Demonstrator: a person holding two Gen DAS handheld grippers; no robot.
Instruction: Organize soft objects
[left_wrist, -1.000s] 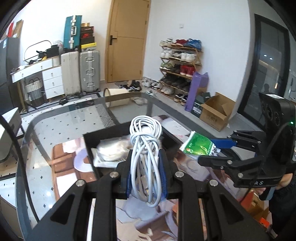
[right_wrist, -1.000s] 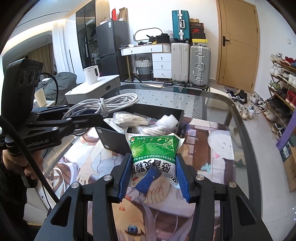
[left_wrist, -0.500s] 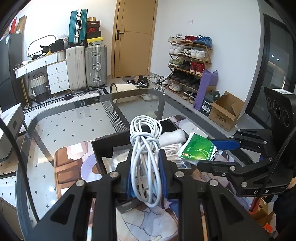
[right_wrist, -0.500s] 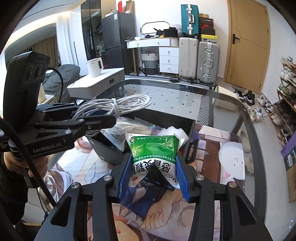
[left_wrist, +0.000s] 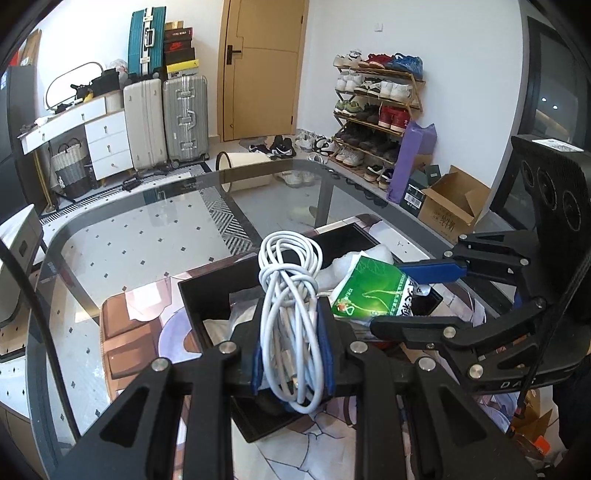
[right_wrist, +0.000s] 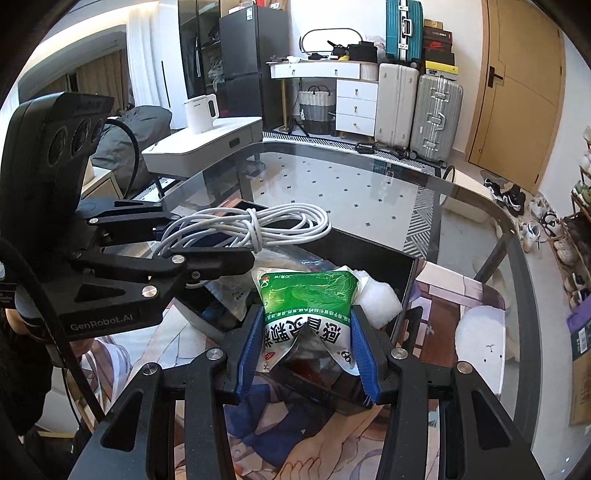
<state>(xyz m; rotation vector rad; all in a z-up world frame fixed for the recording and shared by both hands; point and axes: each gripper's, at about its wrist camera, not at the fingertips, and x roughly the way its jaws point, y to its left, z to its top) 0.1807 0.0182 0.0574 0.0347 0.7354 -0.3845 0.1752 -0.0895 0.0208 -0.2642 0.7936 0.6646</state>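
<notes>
Nearest to me, the left gripper (left_wrist: 291, 354) is clamped tight on a bundled white cable (left_wrist: 290, 295), its blue pads squeezing the coil from both sides. The bundle's long axis runs straight out along the fingers, so the looped end sticks forward past the tips and a shorter loop hangs back below them.

Beside it, the right gripper (right_wrist: 308, 350) is closed on a green packet (right_wrist: 308, 306), pads pressing into its crumpled lower half while the printed green top stands up between the fingers.

Both loads hang over the black box (left_wrist: 207, 295), which sits on a printed mat (left_wrist: 122, 332) on the glass table (left_wrist: 147, 229). The box already holds clear plastic bags and something white and fluffy (right_wrist: 380, 299), so it looks like the collecting bin.

What the drop turns on, as I judge it: the box lies directly below and slightly ahead of both sets of fingers, not off to a side. The cable's forward loop is over the box's middle; the packet sits over the right part, just beside the white stuff. The two grippers are close together, the right one's fingers angling in toward the cable, so they crowd each other above the opening. Neither seems clearly nearer; each could release where it is, though the cable's length may overhang the near wall.

Beyond the table stand suitcases (left_wrist: 166, 122), a door and a shoe rack (left_wrist: 376, 110).
</notes>
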